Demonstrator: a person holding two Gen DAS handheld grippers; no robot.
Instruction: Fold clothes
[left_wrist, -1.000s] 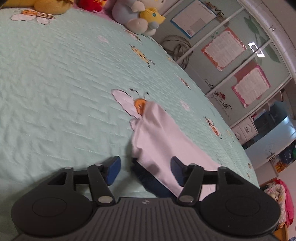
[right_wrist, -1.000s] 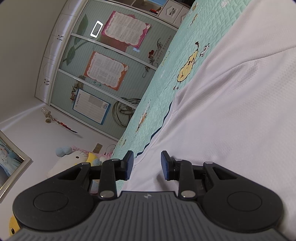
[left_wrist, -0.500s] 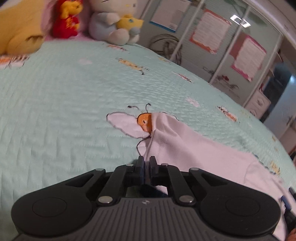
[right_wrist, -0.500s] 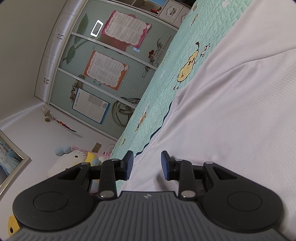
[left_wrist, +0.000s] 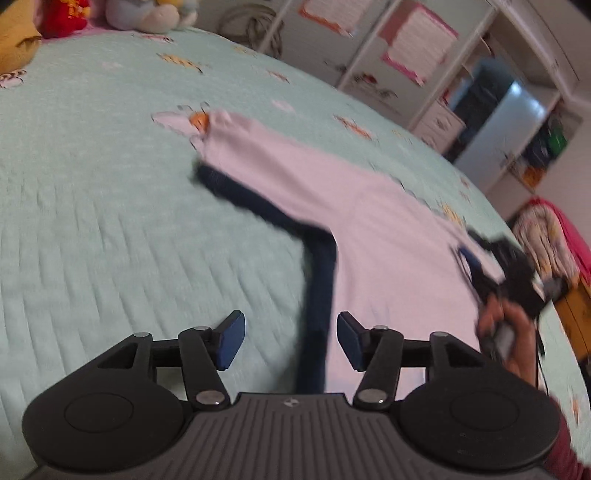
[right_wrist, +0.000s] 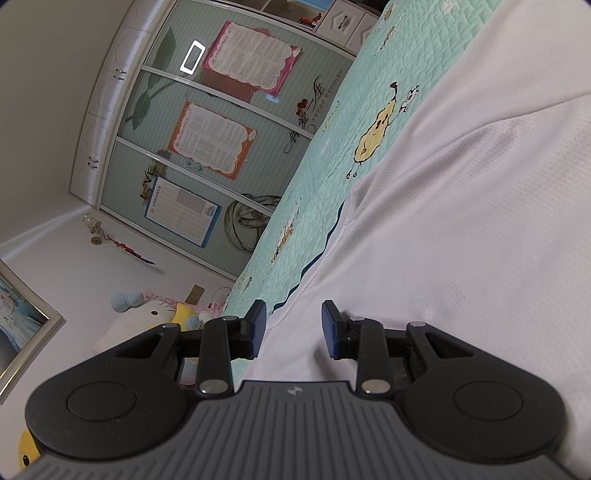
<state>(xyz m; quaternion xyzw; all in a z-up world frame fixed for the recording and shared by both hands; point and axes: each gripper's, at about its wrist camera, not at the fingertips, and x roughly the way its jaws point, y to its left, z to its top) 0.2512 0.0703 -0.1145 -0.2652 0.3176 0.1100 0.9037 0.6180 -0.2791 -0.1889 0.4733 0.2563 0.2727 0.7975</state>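
A: Where's the shirt?
B: The white shirt (left_wrist: 388, 236) lies spread on the green bed (left_wrist: 92, 192), sleeve stretched toward the plush toys (left_wrist: 147, 14).
A: The left hand-held gripper (left_wrist: 288, 341)?
B: Jaws wide apart above the shirt's dark trim, holding nothing.
A: Right one?
B: The right hand-held gripper (right_wrist: 291, 328) is parted too, low over the shirt's edge.

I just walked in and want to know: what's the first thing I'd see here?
A big white shirt with dark blue trim lies spread across the mint-green bedspread, right in the middle. The left gripper hangs open over its dark edge, and the right gripper is open at the shirt's hem. Plush toys sit at the bed's far end.
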